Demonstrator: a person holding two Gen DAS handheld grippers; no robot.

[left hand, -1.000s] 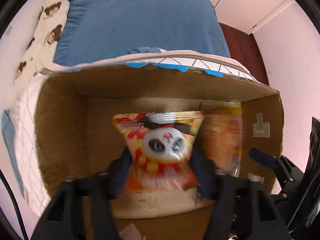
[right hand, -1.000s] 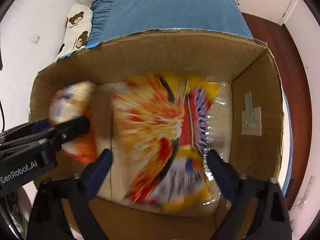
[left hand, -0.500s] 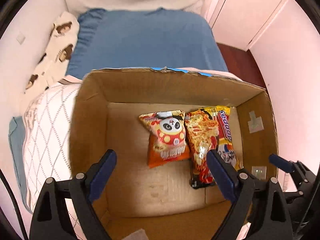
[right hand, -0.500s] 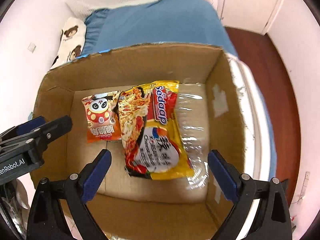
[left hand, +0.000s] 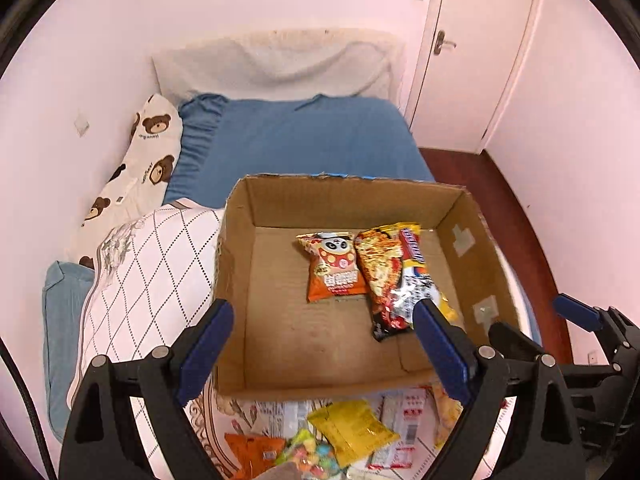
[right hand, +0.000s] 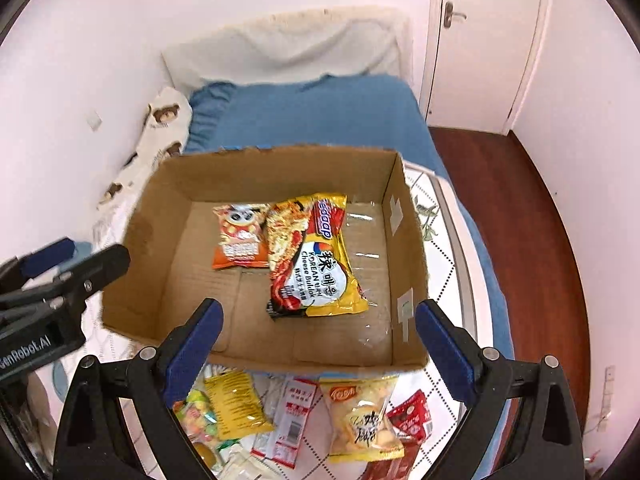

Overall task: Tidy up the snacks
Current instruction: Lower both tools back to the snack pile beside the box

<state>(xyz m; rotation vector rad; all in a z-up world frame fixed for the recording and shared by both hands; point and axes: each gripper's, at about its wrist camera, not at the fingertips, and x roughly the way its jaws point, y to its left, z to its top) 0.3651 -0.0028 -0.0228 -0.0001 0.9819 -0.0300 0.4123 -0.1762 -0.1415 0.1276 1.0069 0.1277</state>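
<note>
An open cardboard box [left hand: 240, 280] [right hand: 408, 248] sits on the bed. Inside it lie an orange panda snack bag [left hand: 334, 266] [right hand: 240, 240] and, at its right, a yellow and red noodle packet [left hand: 396, 276] [right hand: 312, 264]. My left gripper [left hand: 322, 322] hangs open and empty above the box's near edge. My right gripper [right hand: 318, 320] is likewise open and empty, above the box's front wall. Loose snacks lie in front of the box: a yellow bag [left hand: 352, 432] [right hand: 236, 404], a chips bag [right hand: 364, 420], a red and white packet [right hand: 298, 416] and colourful candy [left hand: 308, 452].
The box rests on a white diamond-pattern quilt [left hand: 148, 280] over a blue bedsheet [left hand: 304, 148]. A bear-print pillow [left hand: 140, 168] lies along the left wall. A white door [left hand: 476, 52] and dark wood floor [right hand: 520, 220] are at the right.
Both grippers let go of their packets and drew up and back out of the box. The panda bag and the noodle packet now lie on the box floor; the loose snacks have come into view.
</note>
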